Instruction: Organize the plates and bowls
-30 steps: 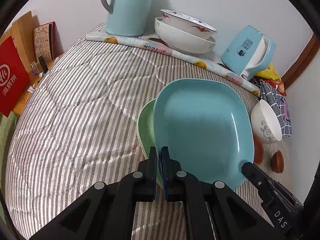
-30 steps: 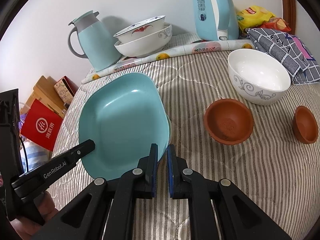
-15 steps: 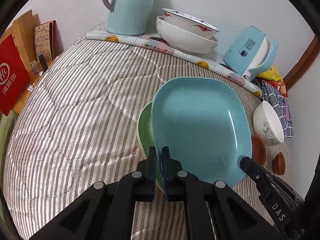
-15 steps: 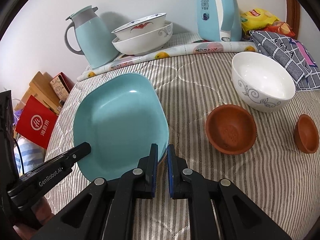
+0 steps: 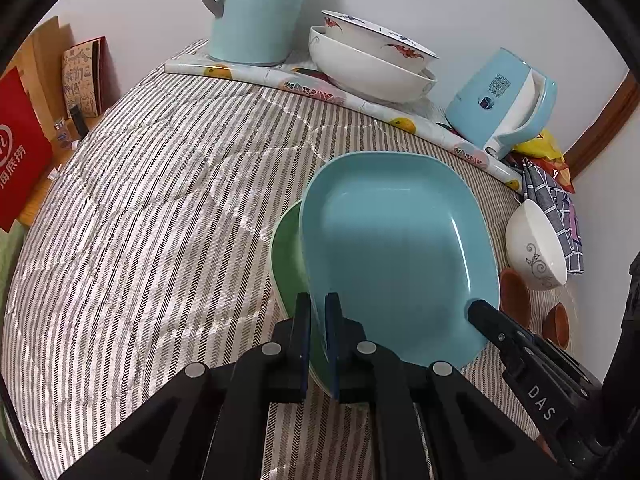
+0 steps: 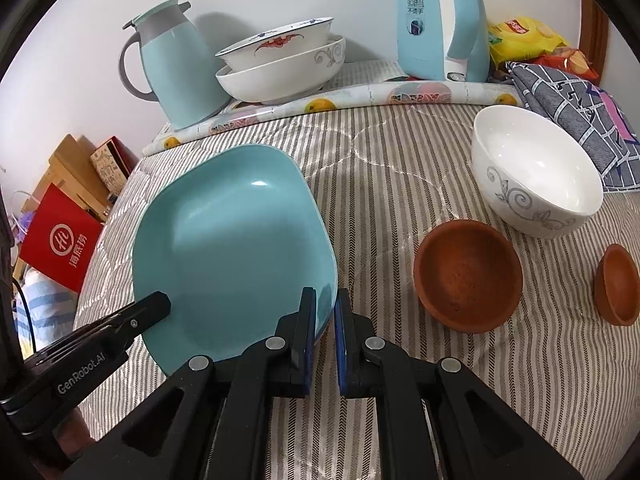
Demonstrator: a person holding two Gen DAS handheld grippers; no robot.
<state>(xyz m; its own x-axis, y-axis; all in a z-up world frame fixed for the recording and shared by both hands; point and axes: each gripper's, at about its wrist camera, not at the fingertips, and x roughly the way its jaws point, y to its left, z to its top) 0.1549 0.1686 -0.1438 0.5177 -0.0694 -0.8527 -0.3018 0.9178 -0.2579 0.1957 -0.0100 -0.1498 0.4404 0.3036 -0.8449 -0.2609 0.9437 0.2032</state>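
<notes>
Grippers meet on one blue plate [image 5: 392, 256] from two sides: the left gripper [image 5: 318, 316] is clamped on its near left rim, and the right gripper [image 6: 324, 312] is clamped on its near right rim, each with the plate edge pinched between blue-padded fingers. The blue plate is square with rounded corners, empty, and sits over a green plate [image 5: 286, 256] on a striped quilted cloth [image 5: 160, 220]. The green plate shows only in the left wrist view, as a crescent along the blue plate's left side; the right wrist view hides it completely. To the right of the plates, the right wrist view gives a clear look at a large brown bowl [image 6: 468, 276], a small brown bowl [image 6: 616, 286] further right, and a white bowl with grey scrollwork [image 6: 536, 172] behind them, all upright and empty; the left wrist view catches these three only as slivers at its right edge. At the back, near the wall, two wide white bowls [image 6: 280, 64] are nested, the upper one painted with red figures, standing on a fruit-patterned mat [image 6: 360, 98]. A pale blue jug [image 6: 176, 68] stands left of them and a blue kettle [image 6: 436, 20] to their right. Snack bags [image 6: 528, 40] and a checked grey cloth [image 6: 572, 104] lie in the far right corner. Beyond the left edge of the surface is a red paper bag [image 6: 60, 240].
</notes>
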